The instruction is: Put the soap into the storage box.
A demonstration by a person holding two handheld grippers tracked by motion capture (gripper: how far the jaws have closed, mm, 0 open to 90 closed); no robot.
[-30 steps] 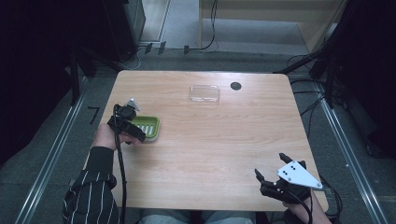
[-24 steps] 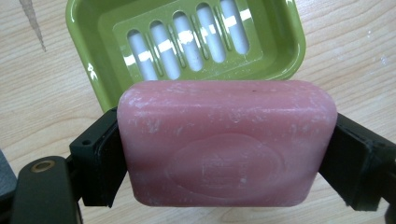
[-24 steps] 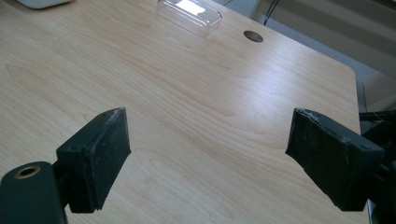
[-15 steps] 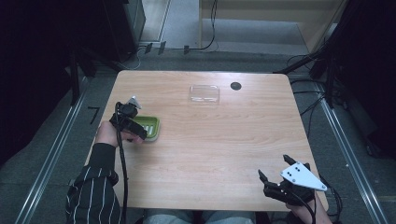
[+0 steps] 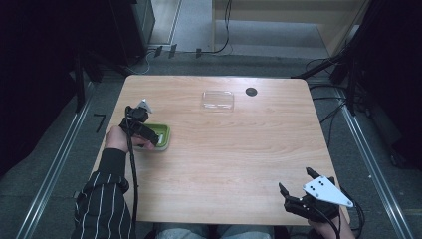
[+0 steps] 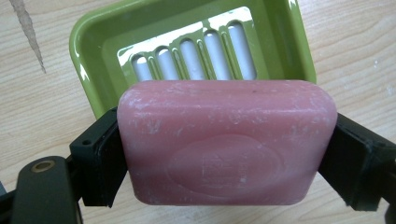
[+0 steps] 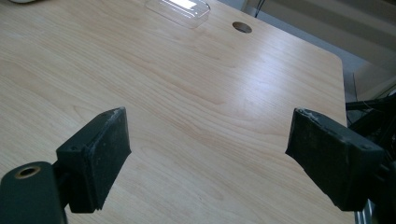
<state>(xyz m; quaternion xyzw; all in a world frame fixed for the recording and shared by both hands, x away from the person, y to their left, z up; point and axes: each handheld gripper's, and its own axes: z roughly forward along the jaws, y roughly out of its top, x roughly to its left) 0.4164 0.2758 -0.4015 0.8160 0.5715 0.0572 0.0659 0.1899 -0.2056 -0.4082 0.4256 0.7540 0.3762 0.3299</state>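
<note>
Soap bar [image 6: 227,142]: 1, pink
Soap dish [image 6: 191,51]: 1, green, slotted floor
Clear plastic lid [image 5: 217,100]: 1
Bench [image 5: 239,159]: 1, wooden
Cable hole [image 5: 251,91]: 1, round, in bench top
Grippers: 2, left gripper [image 5: 144,133] and right gripper [image 5: 297,184]

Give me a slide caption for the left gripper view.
Left hand-held gripper clamps a pink soap bar over a green slotted soap dish.
</note>
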